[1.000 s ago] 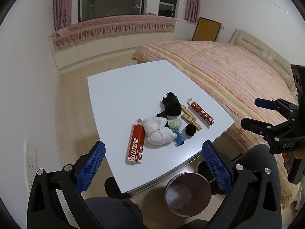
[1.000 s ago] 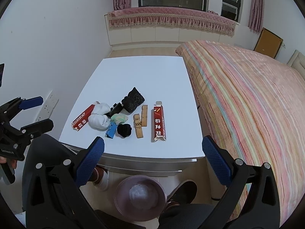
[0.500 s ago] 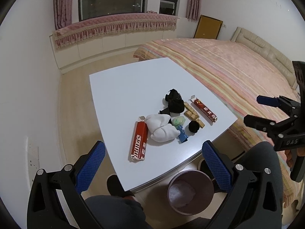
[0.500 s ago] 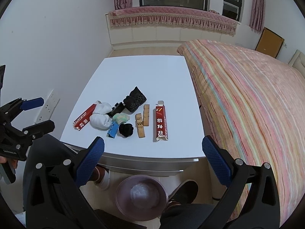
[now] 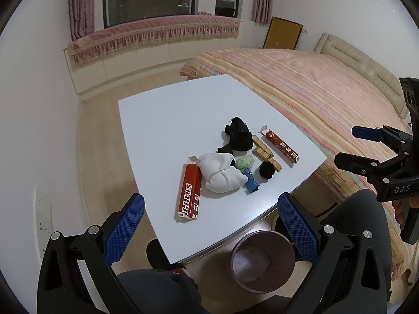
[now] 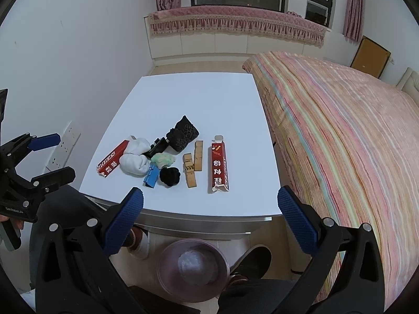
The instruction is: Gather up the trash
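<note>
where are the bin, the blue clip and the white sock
bin (image 6: 170, 255), right wrist view, on its left rim
blue clip (image 6: 152, 175), right wrist view, middle of its body
white sock (image 5: 222, 176), left wrist view, centre of the bundle

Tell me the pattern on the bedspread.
The bedspread has thin pastel stripes, mostly pink with yellow and blue-green; the right wrist view shows it best.

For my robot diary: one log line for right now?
left gripper: open | right gripper: open | trash: on table | bin: below
</note>
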